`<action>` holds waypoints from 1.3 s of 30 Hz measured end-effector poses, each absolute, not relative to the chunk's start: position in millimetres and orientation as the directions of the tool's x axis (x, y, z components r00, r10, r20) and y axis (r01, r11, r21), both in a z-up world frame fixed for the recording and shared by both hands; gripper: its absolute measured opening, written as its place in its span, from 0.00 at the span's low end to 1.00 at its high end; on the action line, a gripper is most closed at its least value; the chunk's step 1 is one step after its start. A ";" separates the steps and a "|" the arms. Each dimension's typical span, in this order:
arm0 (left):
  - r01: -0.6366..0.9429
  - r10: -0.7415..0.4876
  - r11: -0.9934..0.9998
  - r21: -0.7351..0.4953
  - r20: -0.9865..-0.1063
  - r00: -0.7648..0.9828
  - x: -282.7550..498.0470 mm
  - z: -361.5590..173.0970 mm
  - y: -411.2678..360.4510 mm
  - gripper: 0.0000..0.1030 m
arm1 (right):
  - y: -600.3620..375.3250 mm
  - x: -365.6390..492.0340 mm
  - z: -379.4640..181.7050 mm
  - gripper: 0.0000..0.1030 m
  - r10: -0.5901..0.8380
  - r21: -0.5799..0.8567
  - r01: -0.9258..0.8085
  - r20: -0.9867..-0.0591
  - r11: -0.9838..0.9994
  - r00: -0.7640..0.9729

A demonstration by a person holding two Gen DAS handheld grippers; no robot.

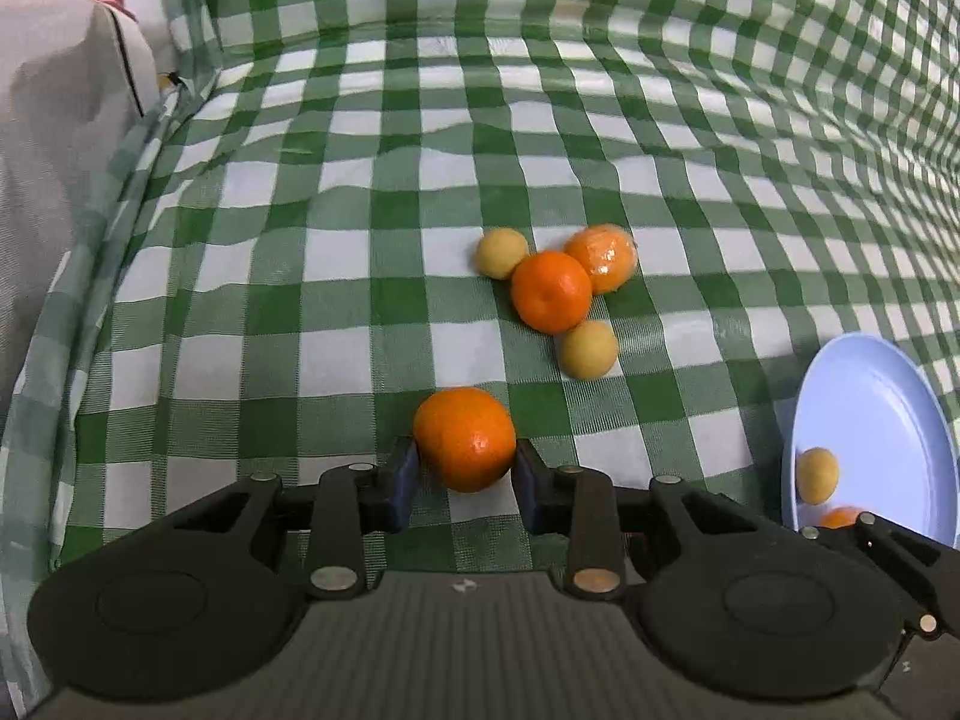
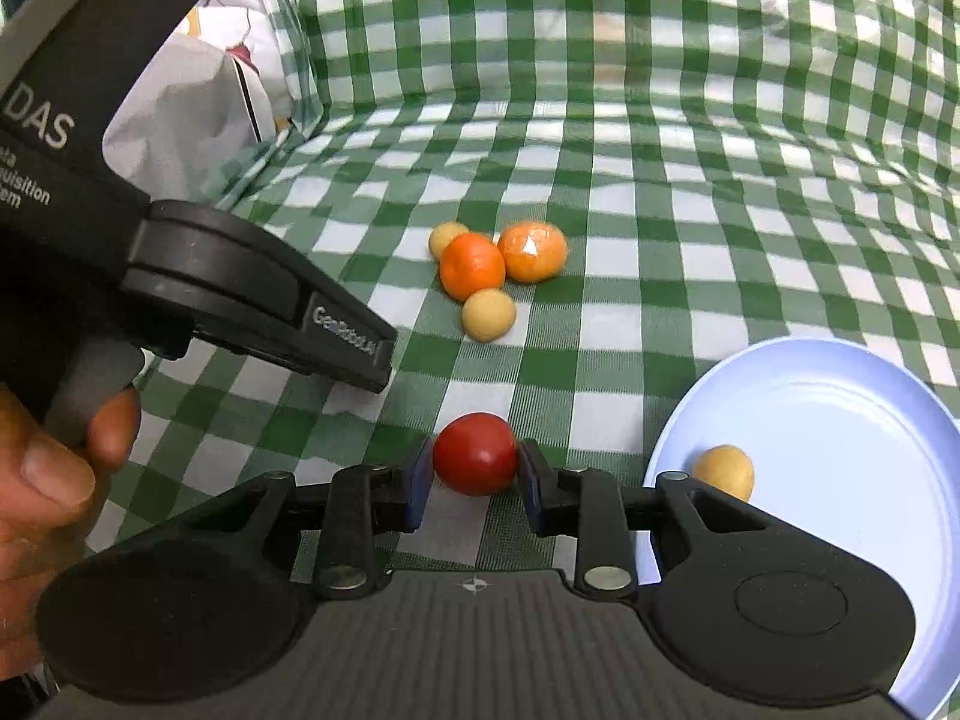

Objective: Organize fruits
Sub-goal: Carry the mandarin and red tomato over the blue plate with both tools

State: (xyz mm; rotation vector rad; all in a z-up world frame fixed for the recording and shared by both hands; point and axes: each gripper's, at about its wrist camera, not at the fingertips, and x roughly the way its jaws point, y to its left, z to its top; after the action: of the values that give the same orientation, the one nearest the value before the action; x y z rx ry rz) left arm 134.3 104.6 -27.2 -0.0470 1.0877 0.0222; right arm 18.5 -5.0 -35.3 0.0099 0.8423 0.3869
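Our left claw [image 1: 465,474] is clamped on an orange mandarin [image 1: 465,438], pads touching both sides, just above the green-checked cloth [image 1: 300,210]. Our right claw [image 2: 475,480] is clamped on a small red tomato [image 2: 475,453], w/ the light blue plate [image 2: 840,420] just to its right; one yellow fruit [image 2: 726,468] lies in the plate near its left rim. Further back we see a cluster touching each other: a 2nd mandarin [image 1: 551,291], a wrapped orange [image 1: 603,257] & two small yellow fruits [image 1: 501,252], [image 1: 589,349].
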 end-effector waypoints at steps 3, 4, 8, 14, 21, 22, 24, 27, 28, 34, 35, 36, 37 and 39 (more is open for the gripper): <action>-0.048 -0.005 0.998 -0.032 -0.875 0.484 129.9 -20.9 108.2 0.35 | -8.0 12.9 -28.0 0.31 0.341 0.157 -0.332 -0.704 0.930 0.623; -0.047 -0.006 0.998 -0.033 -0.872 0.489 127.9 -19.1 109.3 0.35 | -9.0 10.8 -25.6 0.31 0.338 0.151 -0.332 -0.697 0.931 0.632; -0.041 -0.005 0.999 -0.030 -0.859 0.512 118.9 -11.3 111.3 0.35 | -14.2 1.9 -12.3 0.31 0.339 0.148 -0.327 -0.667 0.933 0.664; -0.036 -0.012 0.999 -0.039 -0.827 0.562 99.4 6.2 110.0 0.35 | -19.2 -7.4 13.0 0.31 0.340 0.143 -0.327 -0.633 0.934 0.695; -0.052 -0.014 0.997 -0.058 -0.789 0.615 64.3 28.8 107.6 0.35 | -40.9 -20.3 39.1 0.31 0.308 0.122 -0.296 -0.601 0.947 0.738; -0.049 -0.021 0.997 -0.065 -0.785 0.619 58.4 31.4 106.7 0.35 | -46.8 -22.4 42.6 0.31 0.299 0.121 -0.285 -0.597 0.951 0.744; -0.038 -0.036 0.996 -0.077 -0.778 0.627 46.5 35.3 102.8 0.35 | -56.8 -25.0 47.9 0.31 0.286 0.121 -0.268 -0.593 0.956 0.752; -0.007 -0.061 0.996 -0.085 -0.771 0.634 33.7 38.5 93.7 0.35 | -73.3 -28.9 53.6 0.31 0.269 0.123 -0.244 -0.590 0.962 0.761; 0.006 -0.067 0.997 -0.082 -0.768 0.637 33.2 36.6 88.0 0.35 | -77.8 -28.9 54.0 0.31 0.264 0.127 -0.236 -0.593 0.964 0.761; 0.049 -0.072 0.997 -0.053 -0.779 0.623 36.4 28.5 69.4 0.35 | -114.2 -26.3 47.0 0.31 0.210 0.140 -0.156 -0.623 0.978 0.753; 0.050 -0.075 0.997 -0.056 -0.782 0.619 38.9 25.5 68.9 0.35 | -121.4 -24.8 45.5 0.31 0.201 0.150 -0.136 -0.629 0.979 0.751; 0.053 -0.079 0.997 -0.058 -0.783 0.617 40.4 24.1 66.9 0.35 | -126.7 -23.8 44.8 0.31 0.201 0.165 -0.124 -0.629 0.979 0.751; 0.058 -0.082 0.997 -0.059 -0.783 0.616 41.5 23.3 64.1 0.35 | -133.9 -23.4 44.3 0.31 0.201 0.179 -0.111 -0.628 0.978 0.752; 0.069 -0.088 0.996 -0.057 -0.784 0.615 43.8 21.5 58.1 0.35 | -145.0 -23.5 41.0 0.31 0.191 0.184 -0.095 -0.634 0.978 0.749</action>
State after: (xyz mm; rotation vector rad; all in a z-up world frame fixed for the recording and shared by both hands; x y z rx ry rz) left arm 43.8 58.1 21.5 -0.0221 0.9039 -0.0905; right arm -23.5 -145.0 41.0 0.1432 0.7069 0.1570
